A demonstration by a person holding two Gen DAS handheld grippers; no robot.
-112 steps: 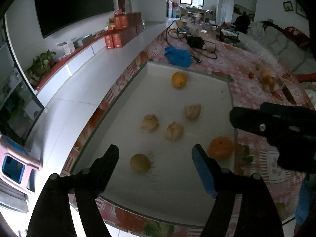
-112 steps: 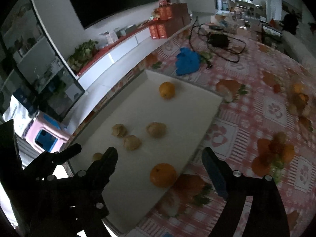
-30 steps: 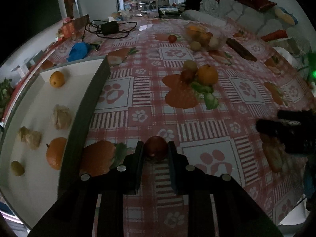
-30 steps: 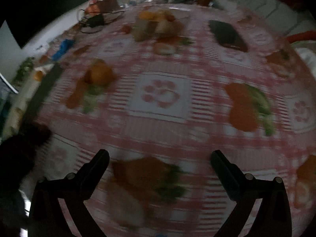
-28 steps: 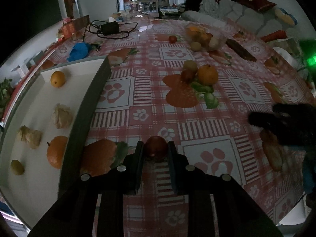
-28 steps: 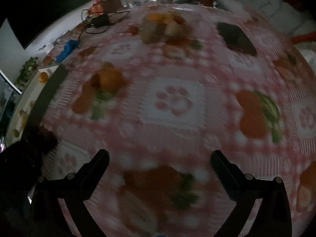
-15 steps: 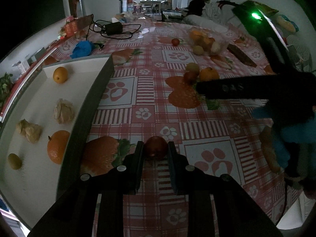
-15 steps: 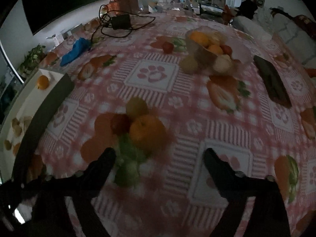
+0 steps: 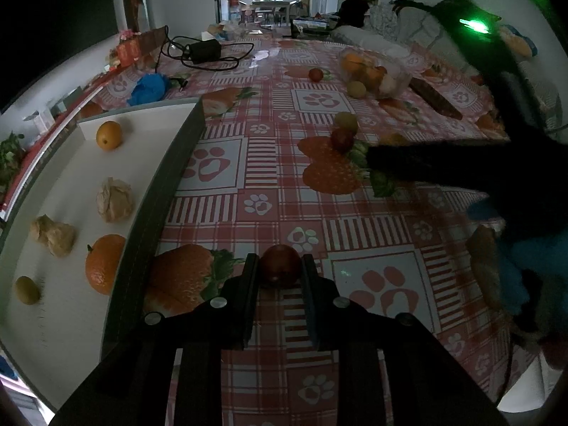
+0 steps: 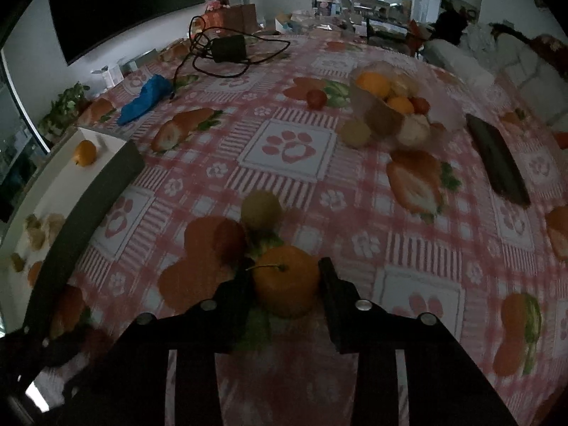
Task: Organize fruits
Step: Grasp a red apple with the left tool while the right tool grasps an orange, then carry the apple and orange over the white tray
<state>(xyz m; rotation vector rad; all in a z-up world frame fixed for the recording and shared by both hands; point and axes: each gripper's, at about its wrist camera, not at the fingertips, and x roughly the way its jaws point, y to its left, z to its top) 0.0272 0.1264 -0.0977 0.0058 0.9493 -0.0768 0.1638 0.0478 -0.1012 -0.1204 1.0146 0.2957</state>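
My left gripper [image 9: 278, 266] is shut on a small dark red fruit [image 9: 280, 262], low over the checked tablecloth beside the white tray [image 9: 71, 184]. The tray holds two oranges [image 9: 109, 135], a small green fruit [image 9: 26, 289] and beige crumpled lumps [image 9: 115, 198]. In the right wrist view my right gripper [image 10: 284, 271] has its jaws closing on an orange [image 10: 285, 291] with a stem, and both pads touch its sides. A red fruit [image 10: 229, 238] and a yellow-green fruit [image 10: 261, 209] lie just beyond it. In the left wrist view the right gripper [image 9: 443, 167] hides that orange.
A clear bowl of fruit [image 10: 387, 106] stands further back, with a red fruit [image 10: 316, 98] and a yellowish one [image 10: 356, 133] beside it. A dark flat object [image 10: 497, 159] lies right. A blue cloth [image 10: 145, 99] and a charger with cable [image 10: 229, 48] lie at the far left.
My right gripper swept left across the table to the fruit cluster and its wide jaws came in around the orange. The left gripper stayed still, holding the red fruit.
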